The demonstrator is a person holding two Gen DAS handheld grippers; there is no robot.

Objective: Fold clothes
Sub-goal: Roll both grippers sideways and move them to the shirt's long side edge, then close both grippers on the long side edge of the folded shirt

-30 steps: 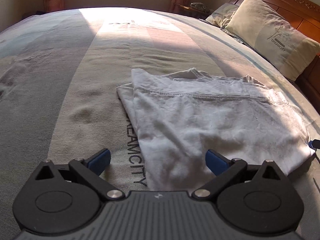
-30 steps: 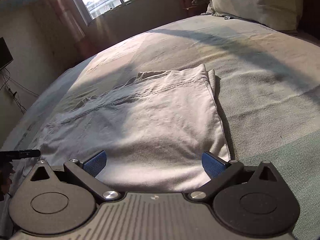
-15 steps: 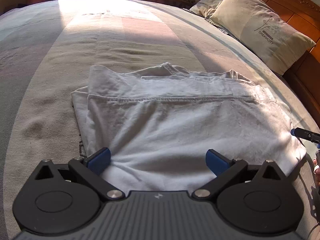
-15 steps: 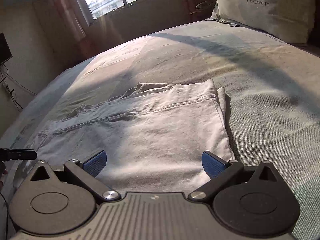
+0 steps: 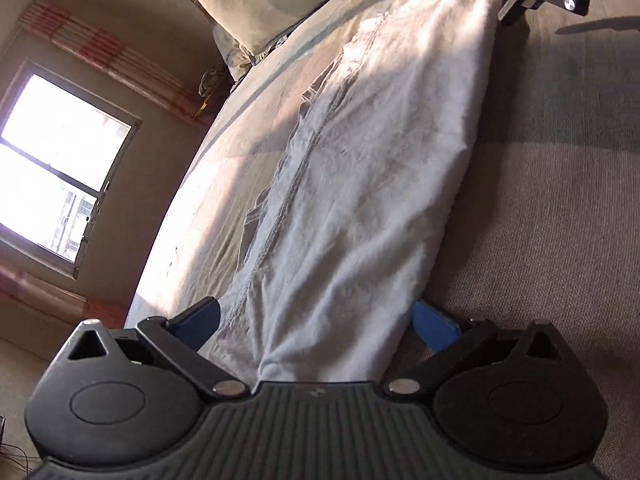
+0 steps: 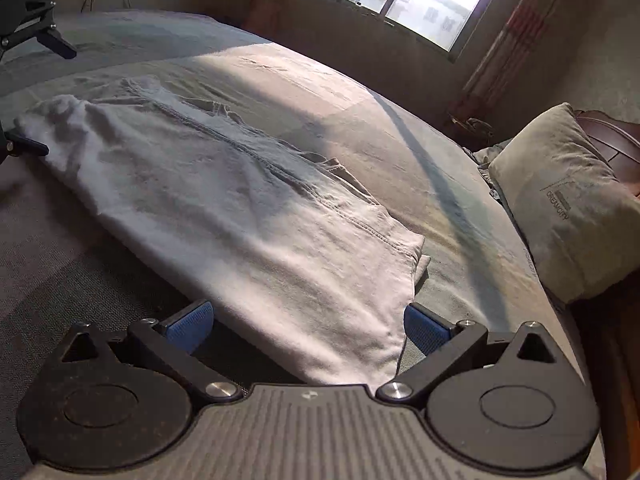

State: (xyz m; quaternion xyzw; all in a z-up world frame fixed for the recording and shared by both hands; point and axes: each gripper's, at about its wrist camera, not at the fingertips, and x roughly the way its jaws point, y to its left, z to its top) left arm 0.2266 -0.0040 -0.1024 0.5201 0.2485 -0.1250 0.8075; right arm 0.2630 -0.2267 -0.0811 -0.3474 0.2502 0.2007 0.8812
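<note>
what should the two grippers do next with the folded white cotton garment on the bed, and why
Probably shut both: the left gripper and right gripper are open, each straddling one end of the folded white cotton garment lying flat on the grey bedspread, so neither holds it yet.

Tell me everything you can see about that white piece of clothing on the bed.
The white garment is soft, wrinkled fabric, cotton by the look of it, folded into a long narrow strip lying flat on the bed cover. A stitched seam runs along its length, and looser folded layers peek out along the window side. Sunlight falls across part of it. The left gripper and the right gripper are open, each straddling one end; whether the blue pads touch the cloth cannot be told.
</note>
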